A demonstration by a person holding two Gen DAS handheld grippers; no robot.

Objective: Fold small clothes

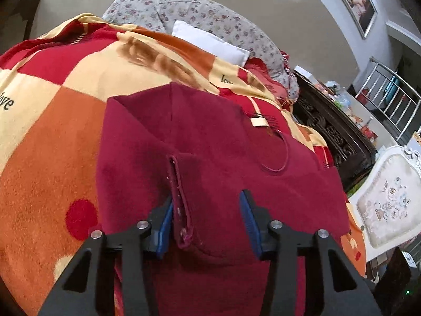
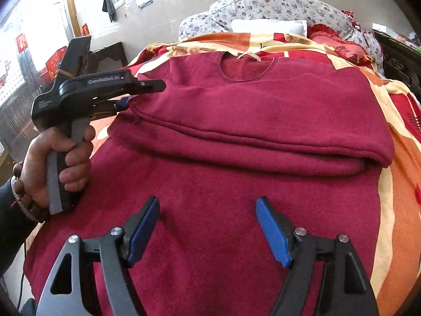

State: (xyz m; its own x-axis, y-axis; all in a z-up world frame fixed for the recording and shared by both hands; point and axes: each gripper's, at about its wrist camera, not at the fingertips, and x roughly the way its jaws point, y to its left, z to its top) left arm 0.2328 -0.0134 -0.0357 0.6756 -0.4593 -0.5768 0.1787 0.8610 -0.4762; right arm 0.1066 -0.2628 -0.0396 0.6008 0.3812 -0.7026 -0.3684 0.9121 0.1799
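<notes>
My left gripper (image 1: 208, 226) straddles the sleeve cuff (image 1: 181, 210) unpinched, right gripper (image 2: 208, 229) spread over the sweater (image 2: 236, 121); closing off-centre could drag the fold.

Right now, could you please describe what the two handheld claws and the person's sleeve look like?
Both claws, left claw and right claw, have black skeletal fingers with triangular cutouts, silver rivets and blue pads. Seen side-on, the left one is a black pistol-grip body with a grey trigger strip and pale lettering. The person wears a dark sleeve and a beaded bracelet.
</notes>
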